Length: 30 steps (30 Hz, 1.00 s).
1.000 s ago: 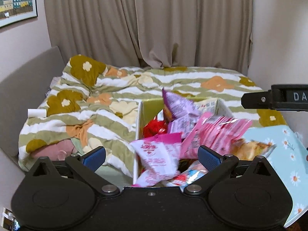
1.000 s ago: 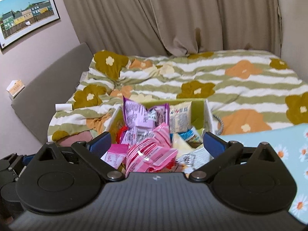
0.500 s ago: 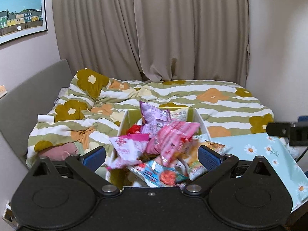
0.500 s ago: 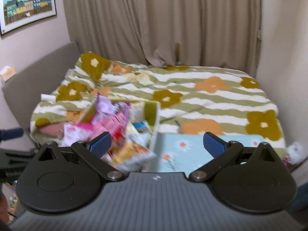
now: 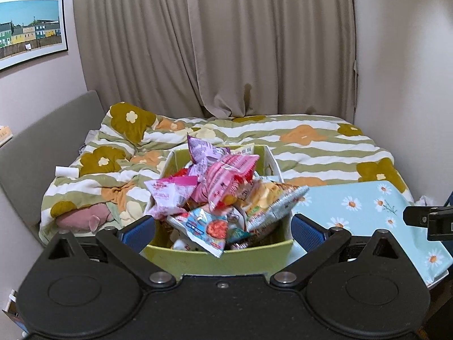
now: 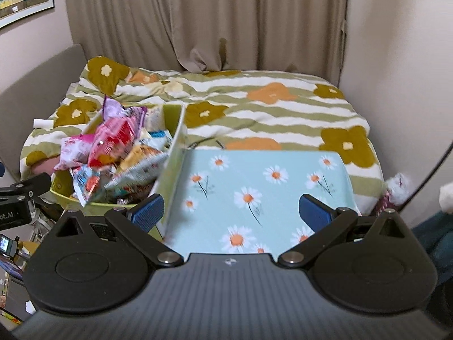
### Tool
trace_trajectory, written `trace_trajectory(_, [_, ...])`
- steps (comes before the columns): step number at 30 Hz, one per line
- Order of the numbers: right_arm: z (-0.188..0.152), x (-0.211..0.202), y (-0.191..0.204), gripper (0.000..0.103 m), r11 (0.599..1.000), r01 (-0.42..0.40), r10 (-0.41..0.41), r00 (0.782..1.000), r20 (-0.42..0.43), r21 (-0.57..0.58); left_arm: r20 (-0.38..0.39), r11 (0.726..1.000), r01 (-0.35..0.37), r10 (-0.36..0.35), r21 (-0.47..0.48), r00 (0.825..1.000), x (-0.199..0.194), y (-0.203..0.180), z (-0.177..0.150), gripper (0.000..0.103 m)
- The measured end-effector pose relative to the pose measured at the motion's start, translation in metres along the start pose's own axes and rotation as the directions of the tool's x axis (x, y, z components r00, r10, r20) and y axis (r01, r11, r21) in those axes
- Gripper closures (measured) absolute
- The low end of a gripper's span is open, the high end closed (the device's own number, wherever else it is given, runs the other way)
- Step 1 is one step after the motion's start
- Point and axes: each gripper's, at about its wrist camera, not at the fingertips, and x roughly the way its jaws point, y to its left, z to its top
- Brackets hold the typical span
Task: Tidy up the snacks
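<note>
Snack packets (image 5: 223,195), crinkly foil, heaped loose in green cardboard box (image 5: 218,257), frame centre; both grippers (image 5: 222,226) (image 6: 230,212) w/ fingers apart, empty; probably pinch a top packet by its edge.

The near wall of the green box (image 5: 220,257) is partly hidden behind the left gripper's (image 5: 222,231) body, and the piled snack packets (image 5: 223,192) cover its floor. Print on the packets is too small to read. The framed picture (image 5: 29,29) is cut off at the left edge. In the right wrist view, the daisy-patterned tray (image 6: 254,187) is slightly blurred, its near edge hidden.
</note>
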Motion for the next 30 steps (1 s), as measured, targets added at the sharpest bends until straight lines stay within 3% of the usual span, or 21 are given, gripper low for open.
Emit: trace_trajectory(30, [-0.0086, -0.0027, -0.0061, 0.0, 1.0, 0.002, -0.001, 1.0, -0.012, 0.022, -0.001, 1.0, 0.0, 0.0, 0.004, 1.0, -0.0053, -0.005, -0.0067, 0.0])
